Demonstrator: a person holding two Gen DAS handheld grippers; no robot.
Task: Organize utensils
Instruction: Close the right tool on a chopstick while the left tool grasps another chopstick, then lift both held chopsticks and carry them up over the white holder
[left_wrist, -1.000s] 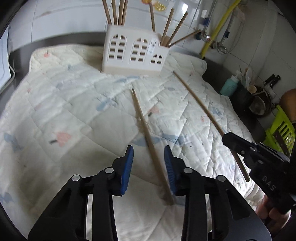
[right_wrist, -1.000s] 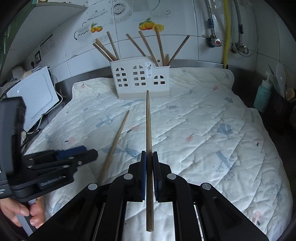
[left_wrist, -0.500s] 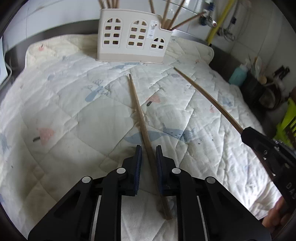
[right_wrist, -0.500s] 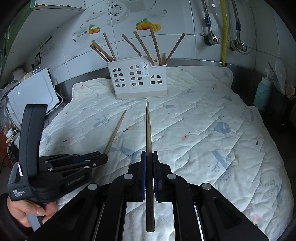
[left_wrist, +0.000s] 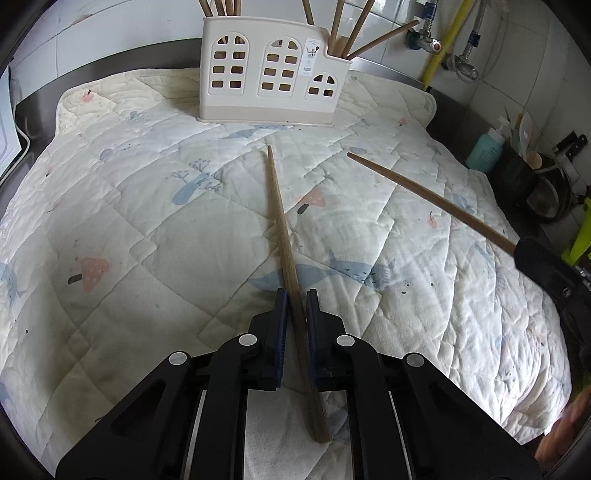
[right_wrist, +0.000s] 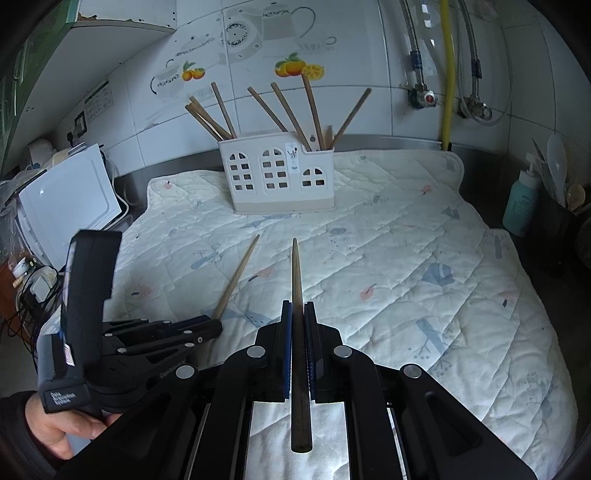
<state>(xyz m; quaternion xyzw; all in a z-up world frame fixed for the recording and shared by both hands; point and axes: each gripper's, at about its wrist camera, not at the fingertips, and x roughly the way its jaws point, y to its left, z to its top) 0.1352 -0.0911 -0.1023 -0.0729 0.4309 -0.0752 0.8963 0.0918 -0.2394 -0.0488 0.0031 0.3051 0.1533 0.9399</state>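
Most chopsticks stand in the holder already – two are left. The right gripper clamps one chopstick; the left gripper has its fingers narrow around the other chopstick on the quilt – contact unclear

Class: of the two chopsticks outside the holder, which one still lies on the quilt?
The chopstick between the left tool fingers lies flat on the quilt; the other chopstick, clamped in the right tool, is raised.
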